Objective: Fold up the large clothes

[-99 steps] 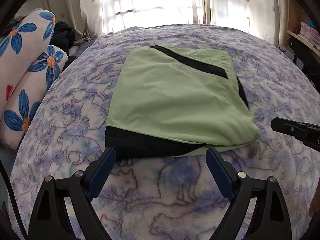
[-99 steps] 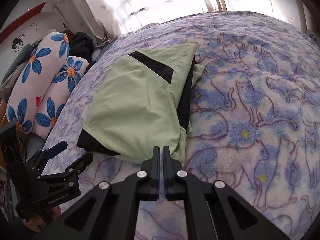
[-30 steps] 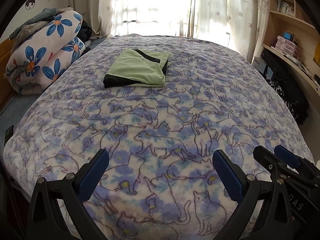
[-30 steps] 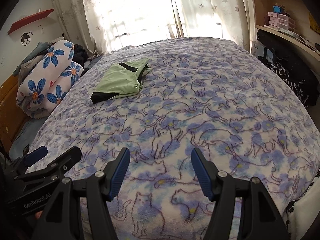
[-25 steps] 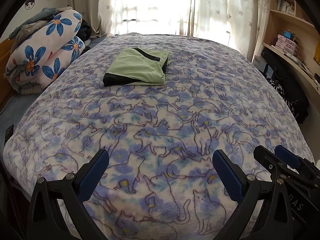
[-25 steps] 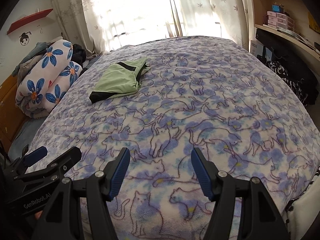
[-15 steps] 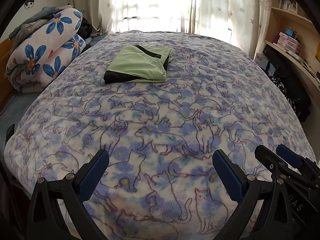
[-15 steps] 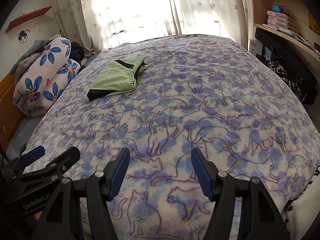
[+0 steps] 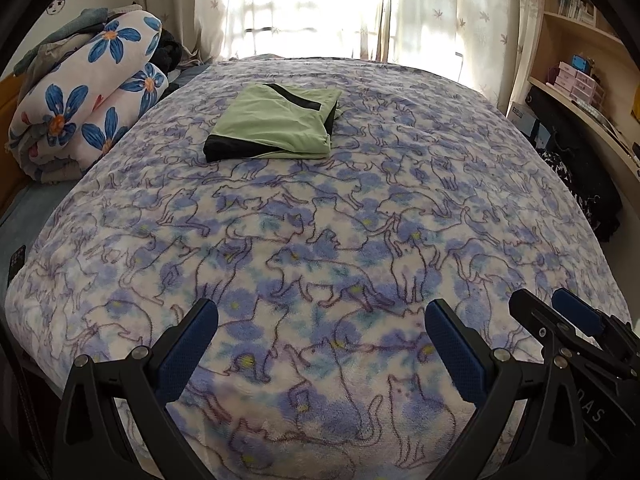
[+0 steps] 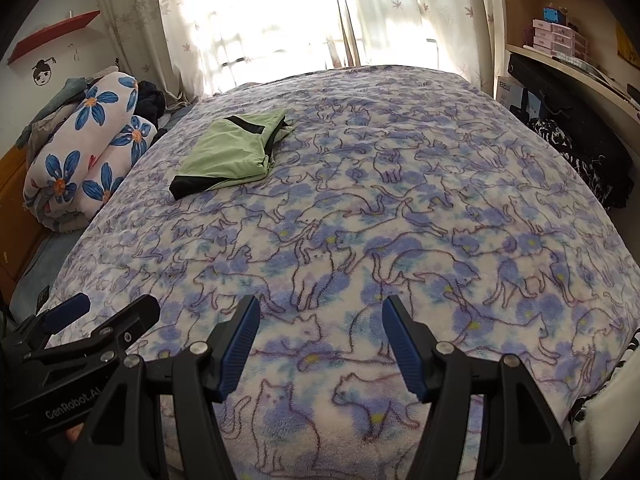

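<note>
A bed covered by a cat-print blanket (image 9: 320,248) spreads ahead of both tools. A folded green garment with black trim (image 9: 276,126) lies flat on it, far ahead and left, well apart from the fingers.

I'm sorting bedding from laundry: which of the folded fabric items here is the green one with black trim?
The folded garment lying flat on the cat-print blanket; the flowered white-and-blue quilt is bundled beside the bed.

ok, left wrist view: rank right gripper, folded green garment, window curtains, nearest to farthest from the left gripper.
1. right gripper: low right, beside the left gripper.
2. folded green garment: up the bed, left of centre.
3. window curtains: beyond the bed's far end.
</note>
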`<state>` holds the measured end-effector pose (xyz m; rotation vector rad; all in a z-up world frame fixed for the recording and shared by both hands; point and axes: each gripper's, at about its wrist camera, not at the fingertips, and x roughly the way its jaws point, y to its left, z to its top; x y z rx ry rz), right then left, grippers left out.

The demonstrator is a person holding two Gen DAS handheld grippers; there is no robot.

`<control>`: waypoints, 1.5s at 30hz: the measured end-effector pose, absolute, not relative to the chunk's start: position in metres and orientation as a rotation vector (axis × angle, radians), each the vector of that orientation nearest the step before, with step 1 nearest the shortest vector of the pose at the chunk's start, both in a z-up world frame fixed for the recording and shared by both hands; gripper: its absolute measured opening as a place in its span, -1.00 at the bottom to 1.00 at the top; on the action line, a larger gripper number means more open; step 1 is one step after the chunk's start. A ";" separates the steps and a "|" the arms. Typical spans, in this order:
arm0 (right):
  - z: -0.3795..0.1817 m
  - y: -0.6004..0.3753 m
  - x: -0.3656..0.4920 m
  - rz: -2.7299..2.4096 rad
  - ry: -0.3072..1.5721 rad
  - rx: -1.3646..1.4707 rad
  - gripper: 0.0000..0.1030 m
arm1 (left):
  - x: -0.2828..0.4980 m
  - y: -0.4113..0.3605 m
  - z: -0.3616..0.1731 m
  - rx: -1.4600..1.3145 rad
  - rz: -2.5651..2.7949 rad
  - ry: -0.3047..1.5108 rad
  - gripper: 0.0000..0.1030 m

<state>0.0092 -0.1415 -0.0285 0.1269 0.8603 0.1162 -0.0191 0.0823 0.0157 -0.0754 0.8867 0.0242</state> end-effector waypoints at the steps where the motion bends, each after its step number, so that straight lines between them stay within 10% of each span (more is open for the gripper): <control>1: -0.028 -0.141 0.010 0.117 0.859 0.126 0.24 | -0.019 0.082 0.015 -0.074 0.024 0.887 0.99; 45: -0.030 -0.141 0.010 0.119 0.867 0.124 0.24 | -0.019 0.084 0.010 -0.077 0.020 0.901 0.99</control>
